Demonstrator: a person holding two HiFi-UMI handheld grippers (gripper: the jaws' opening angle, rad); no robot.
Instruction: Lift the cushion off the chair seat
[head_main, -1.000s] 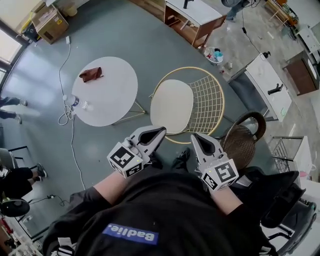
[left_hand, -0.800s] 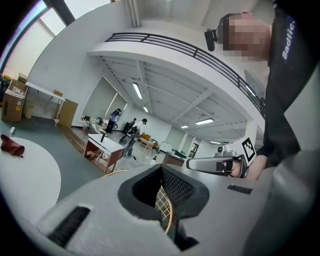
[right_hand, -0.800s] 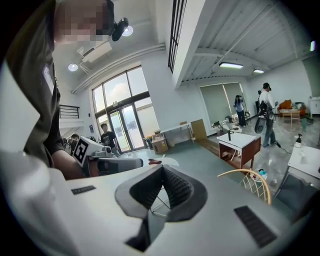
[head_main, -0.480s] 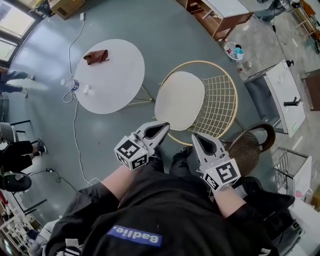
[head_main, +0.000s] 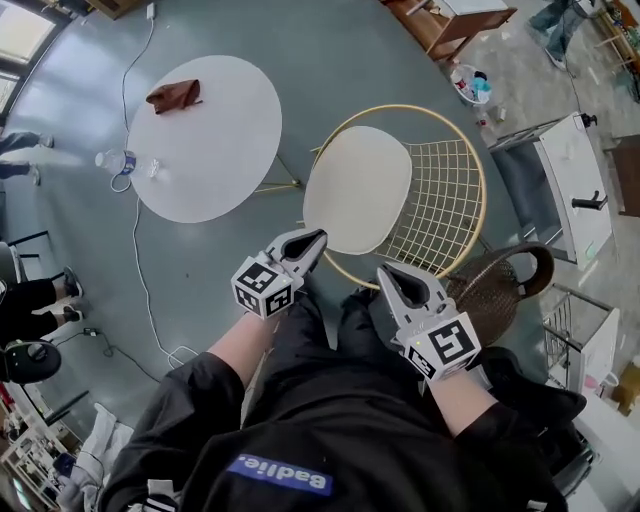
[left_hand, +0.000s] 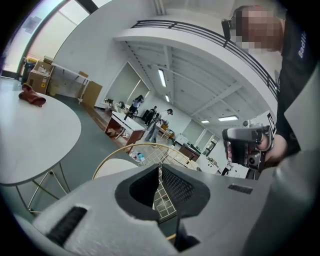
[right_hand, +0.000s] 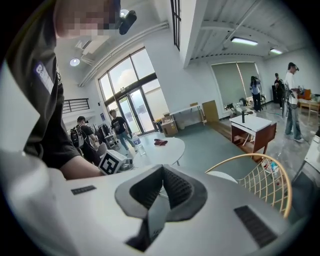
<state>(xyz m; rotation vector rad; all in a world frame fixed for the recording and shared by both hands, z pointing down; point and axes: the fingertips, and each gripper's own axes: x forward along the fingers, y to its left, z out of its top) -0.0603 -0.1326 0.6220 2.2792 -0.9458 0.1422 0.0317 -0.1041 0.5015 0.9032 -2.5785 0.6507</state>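
Observation:
A cream round cushion (head_main: 355, 190) lies on the seat of a gold wire chair (head_main: 450, 200). My left gripper (head_main: 318, 240) hangs shut and empty just short of the cushion's near edge, apart from it. My right gripper (head_main: 386, 272) is also shut and empty, a little further back over the chair's front rim. In the left gripper view the cushion (left_hand: 111, 167) shows low, beyond the closed jaws (left_hand: 160, 168). From the right gripper view the cushion (right_hand: 223, 176) peeks out to the right of the closed jaws (right_hand: 162, 168), with the chair's rim (right_hand: 265, 158) behind it.
A round white table (head_main: 205, 135) stands left of the chair, with a brown cloth (head_main: 173, 95) and a plastic bottle (head_main: 113, 160) on it. A dark wicker chair (head_main: 495, 285) stands close on the right. A white cable (head_main: 140, 290) runs across the floor.
Both grippers have sunk toward the chair's front edge, the left one further and with a roll. Both stay shut and empty.

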